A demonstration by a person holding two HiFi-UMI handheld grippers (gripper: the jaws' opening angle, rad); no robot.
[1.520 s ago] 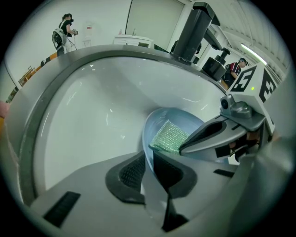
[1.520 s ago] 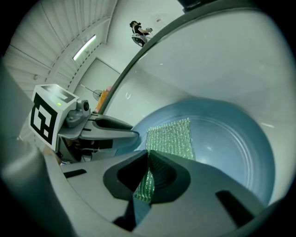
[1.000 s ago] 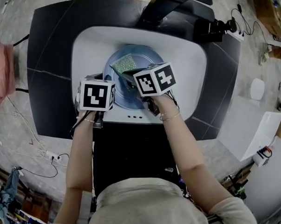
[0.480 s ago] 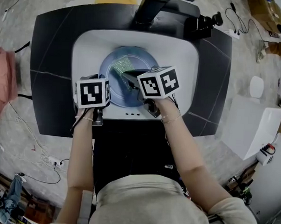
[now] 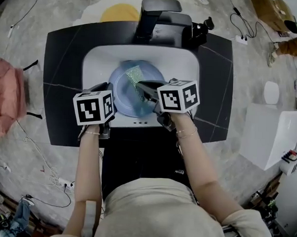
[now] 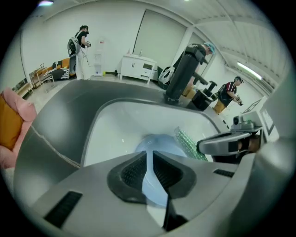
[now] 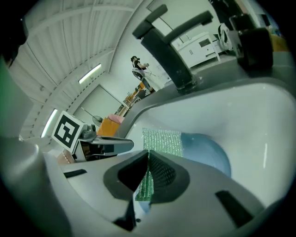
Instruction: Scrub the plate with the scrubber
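Observation:
A pale blue plate (image 5: 126, 90) lies in the white sink basin (image 5: 99, 59). My left gripper (image 5: 109, 98) is shut on the plate's near-left rim; in the left gripper view the blue plate (image 6: 155, 173) runs between the pads. My right gripper (image 5: 141, 86) is shut on a green mesh scrubber (image 5: 135, 79), which lies flat on the plate's middle. In the right gripper view the scrubber (image 7: 160, 141) spreads ahead of the jaws over the plate (image 7: 208, 155), and my left gripper (image 7: 99, 146) shows at the left.
A black faucet (image 5: 158, 15) stands behind the basin, set in a dark countertop (image 5: 62, 77). A pink cushion (image 5: 7, 97) sits at the far left, white furniture (image 5: 268, 130) at the right. People stand far off in the room.
The scrubber has shifted slightly on the plate with my right gripper. My left gripper keeps its hold on the rim. The head view has drifted.

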